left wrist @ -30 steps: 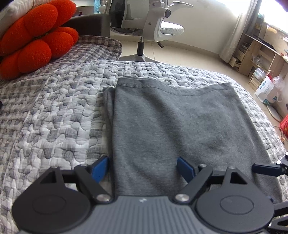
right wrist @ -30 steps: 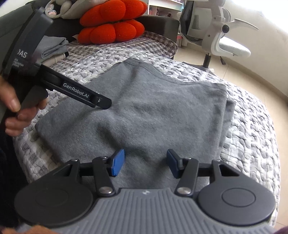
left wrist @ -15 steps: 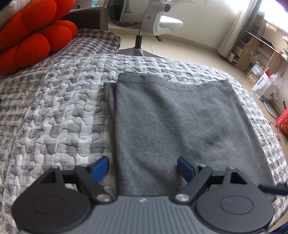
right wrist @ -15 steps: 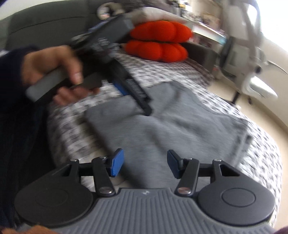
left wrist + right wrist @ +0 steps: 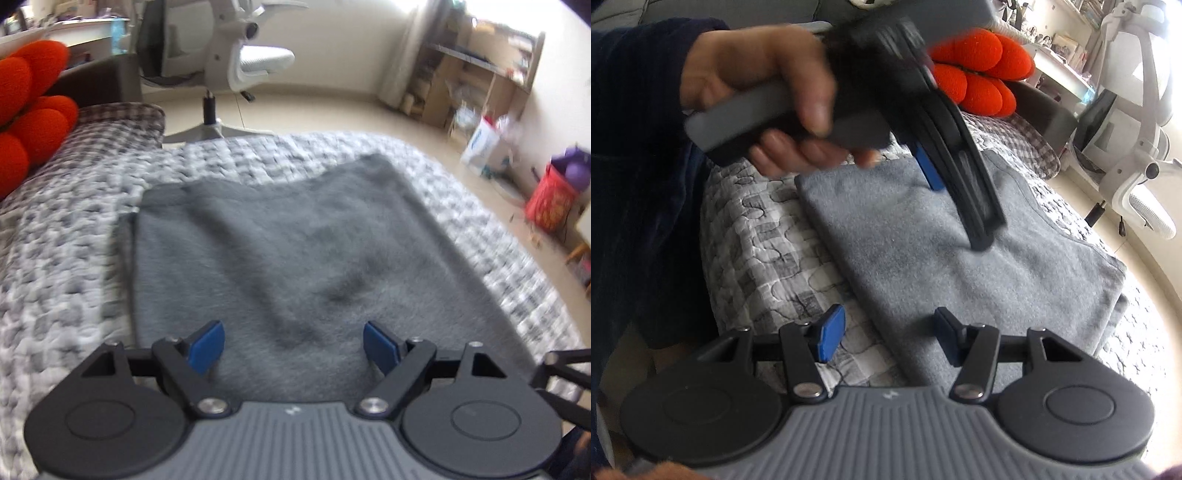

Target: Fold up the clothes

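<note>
folded grey garment (image 5: 295, 251) lies flat on the quilted bed (image 5: 66, 266); left gripper (image 5: 293, 345) spread wide above its near edge; right gripper (image 5: 886, 334) spread, pinching nothing, over the garment's near left edge.

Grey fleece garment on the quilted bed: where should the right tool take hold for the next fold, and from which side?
Probably the near edge of the grey fleece garment, approached from the bed's front side. That edge lies flat, straight and bare between the right tool's open fingers, so one finger could slide beneath it.
</note>
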